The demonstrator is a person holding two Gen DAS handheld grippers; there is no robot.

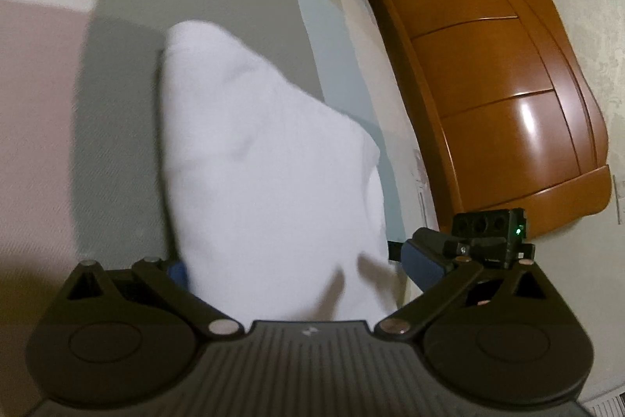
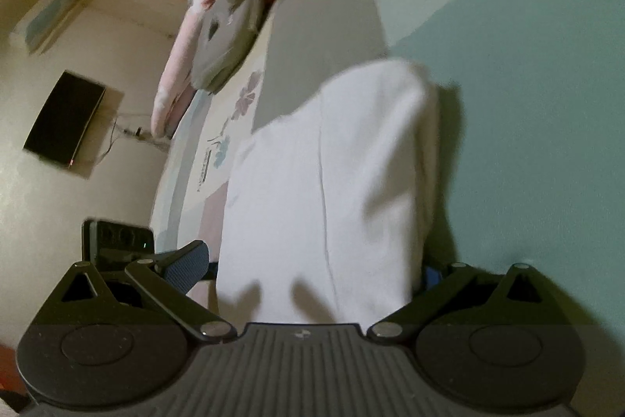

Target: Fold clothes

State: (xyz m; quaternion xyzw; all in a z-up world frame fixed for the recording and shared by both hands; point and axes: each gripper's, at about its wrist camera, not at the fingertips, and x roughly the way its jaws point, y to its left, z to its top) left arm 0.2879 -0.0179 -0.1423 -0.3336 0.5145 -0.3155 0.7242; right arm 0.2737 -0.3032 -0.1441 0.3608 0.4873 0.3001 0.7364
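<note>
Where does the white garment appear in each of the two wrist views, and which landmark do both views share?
Left wrist view: the white garment fills the centre, running up from between the fingers of the left hand-held gripper.
Right wrist view: it fills the centre, a little right, rising from the right hand-held gripper.
Shared landmark: the pale grey and blue-green bedsheet beneath it.

white garment: 1 | hand-held gripper: 2 | headboard: 1
</note>
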